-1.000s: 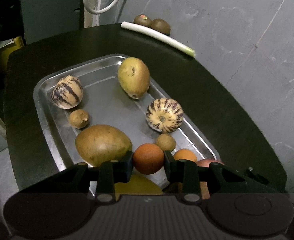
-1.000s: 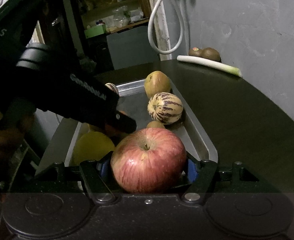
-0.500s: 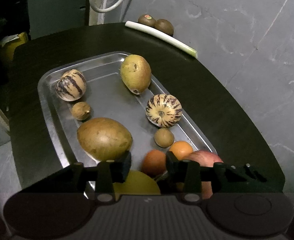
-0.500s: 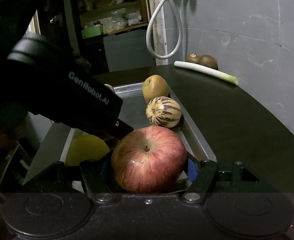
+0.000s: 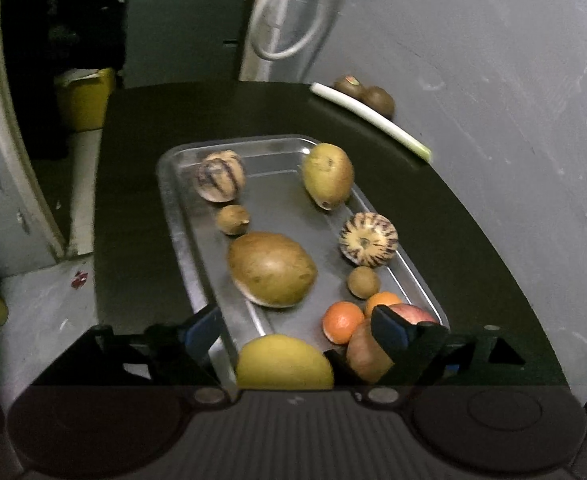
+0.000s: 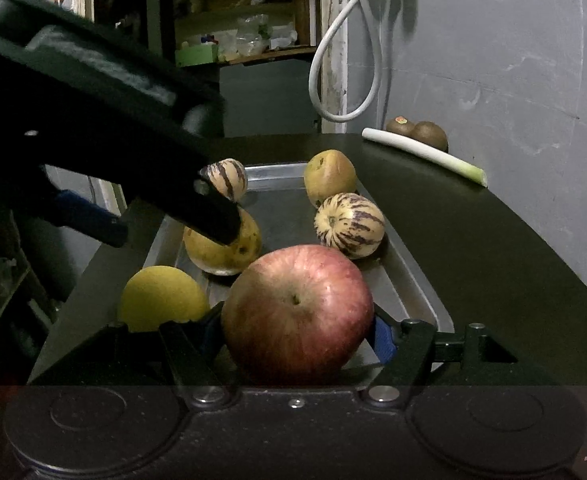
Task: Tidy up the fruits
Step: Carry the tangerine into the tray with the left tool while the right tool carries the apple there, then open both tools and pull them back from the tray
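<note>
A steel tray (image 5: 181,216) on the dark round table holds two striped melons (image 5: 367,240), two brown mangoes (image 5: 271,268), small brown fruits, two oranges (image 5: 342,321) and a yellow fruit (image 5: 283,362). My left gripper (image 5: 293,330) is open and empty above the tray's near end. My right gripper (image 6: 295,328) is shut on a red apple (image 6: 297,312) at the tray's near right corner; the apple also shows in the left wrist view (image 5: 407,313). The left gripper's body (image 6: 93,128) crosses the right wrist view.
Two kiwis (image 5: 365,94) and a white leek stalk (image 5: 369,118) lie at the table's far right edge by the grey wall. A yellow bin (image 5: 85,96) stands on the floor beyond the table. A white hose (image 6: 345,56) hangs at the back.
My left gripper let go of the orange, which now lies in the tray, opened wide and drew back and up. My right gripper still holds the apple, slightly nearer the tray.
</note>
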A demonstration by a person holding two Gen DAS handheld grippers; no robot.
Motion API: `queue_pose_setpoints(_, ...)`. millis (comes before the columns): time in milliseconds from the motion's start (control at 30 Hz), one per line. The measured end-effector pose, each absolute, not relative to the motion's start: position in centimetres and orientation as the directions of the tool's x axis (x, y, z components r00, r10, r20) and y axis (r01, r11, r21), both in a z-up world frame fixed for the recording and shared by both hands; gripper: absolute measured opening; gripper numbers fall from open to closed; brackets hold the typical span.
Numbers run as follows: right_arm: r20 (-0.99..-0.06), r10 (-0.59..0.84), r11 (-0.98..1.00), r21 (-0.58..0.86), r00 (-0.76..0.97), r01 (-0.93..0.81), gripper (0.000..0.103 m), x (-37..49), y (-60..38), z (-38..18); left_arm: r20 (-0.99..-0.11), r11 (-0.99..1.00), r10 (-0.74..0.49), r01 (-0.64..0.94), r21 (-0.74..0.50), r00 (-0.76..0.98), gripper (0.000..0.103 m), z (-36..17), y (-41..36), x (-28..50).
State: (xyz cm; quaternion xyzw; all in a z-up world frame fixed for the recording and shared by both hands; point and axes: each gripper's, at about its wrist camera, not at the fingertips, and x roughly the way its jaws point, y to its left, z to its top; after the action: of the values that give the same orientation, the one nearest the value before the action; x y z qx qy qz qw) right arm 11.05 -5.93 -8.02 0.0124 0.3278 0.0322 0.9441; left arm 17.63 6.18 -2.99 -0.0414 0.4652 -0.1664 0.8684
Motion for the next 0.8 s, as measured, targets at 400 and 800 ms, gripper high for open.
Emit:
queue_pose_setpoints(400,-0.612,0.06,0.998,0.064,0.789,-0.026,0.095,9.5,-6.5,-6.9,-0.757,0.956,-0.289,0.138,-0.258,0.586,0.1,-2.3,9.4,15.0)
queue_pose_setpoints(800,-0.599,0.035,0.994,0.101,0.8,0.032,0.102,5.9,-9.0,-3.0,-0.73,0.971,-0.232,0.107,-0.215,0.643,0.102,-1.3,10.4,10.7)
